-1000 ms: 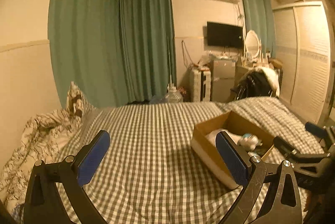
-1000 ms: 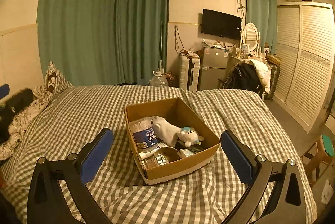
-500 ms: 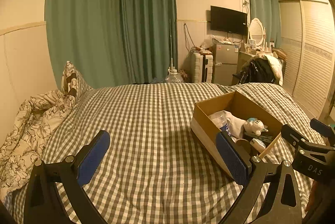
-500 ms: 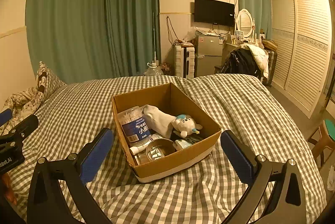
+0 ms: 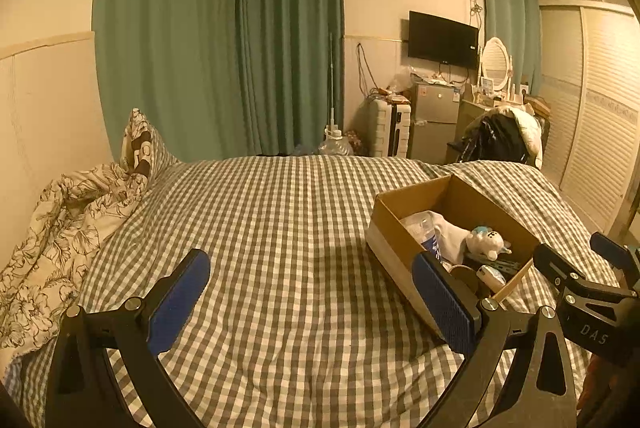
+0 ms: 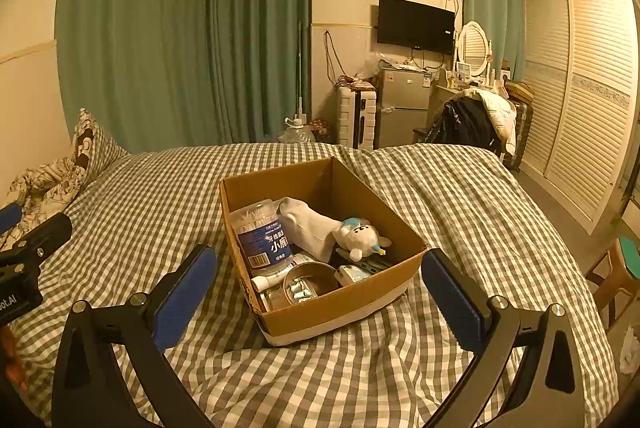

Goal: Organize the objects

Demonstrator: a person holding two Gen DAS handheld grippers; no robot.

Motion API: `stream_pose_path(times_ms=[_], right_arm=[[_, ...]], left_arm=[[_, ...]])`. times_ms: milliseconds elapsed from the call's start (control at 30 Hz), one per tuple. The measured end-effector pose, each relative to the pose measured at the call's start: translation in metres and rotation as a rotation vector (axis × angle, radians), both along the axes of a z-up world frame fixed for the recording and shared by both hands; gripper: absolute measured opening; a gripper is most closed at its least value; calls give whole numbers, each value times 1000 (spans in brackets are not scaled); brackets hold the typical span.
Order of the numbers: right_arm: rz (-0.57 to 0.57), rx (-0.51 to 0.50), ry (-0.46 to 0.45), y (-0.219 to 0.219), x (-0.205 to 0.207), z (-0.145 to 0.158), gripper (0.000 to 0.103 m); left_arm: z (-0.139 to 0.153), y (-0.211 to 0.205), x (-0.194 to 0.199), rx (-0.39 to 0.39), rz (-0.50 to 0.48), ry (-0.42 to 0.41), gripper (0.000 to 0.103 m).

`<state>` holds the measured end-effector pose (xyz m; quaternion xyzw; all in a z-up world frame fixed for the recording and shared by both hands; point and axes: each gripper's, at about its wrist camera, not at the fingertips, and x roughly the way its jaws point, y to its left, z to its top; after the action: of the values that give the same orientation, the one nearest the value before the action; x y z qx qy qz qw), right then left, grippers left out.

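Note:
An open cardboard box (image 6: 348,302) sits on the checked bed cover (image 6: 160,196). In it lie a plastic bottle with a blue label (image 6: 264,240), a white sock (image 6: 310,226), a small white plush toy (image 6: 360,238), a round metal tin (image 6: 310,280) and a white tube (image 6: 266,282). My right gripper (image 6: 318,294) is open and empty, its jaws to either side of the box's near wall. My left gripper (image 5: 310,302) is open and empty over bare cover, left of the box (image 5: 394,228). The plush toy (image 5: 486,242) shows there too.
A crumpled floral quilt (image 5: 60,228) and a pillow (image 5: 140,148) lie at the bed's left. Beyond the bed stand green curtains (image 6: 192,40), a suitcase (image 6: 356,118), a small fridge (image 6: 404,108), a chair with clothes (image 6: 476,124) and a louvred wardrobe (image 6: 584,88). A stool (image 6: 624,268) stands at right.
Both views have tilted down a little and come closer to the bed. The box now sits larger and lower between my right jaws. Both grippers stay open.

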<state>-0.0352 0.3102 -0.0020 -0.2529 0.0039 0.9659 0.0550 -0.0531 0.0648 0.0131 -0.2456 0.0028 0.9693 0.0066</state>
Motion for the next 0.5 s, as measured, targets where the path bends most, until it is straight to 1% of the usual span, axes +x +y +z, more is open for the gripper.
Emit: stream_pose_path(times_ms=[500], right_arm=[[5,9,-3,-2,-1,0,103]], left_arm=[[1,0,0,-2,5,1,103]])
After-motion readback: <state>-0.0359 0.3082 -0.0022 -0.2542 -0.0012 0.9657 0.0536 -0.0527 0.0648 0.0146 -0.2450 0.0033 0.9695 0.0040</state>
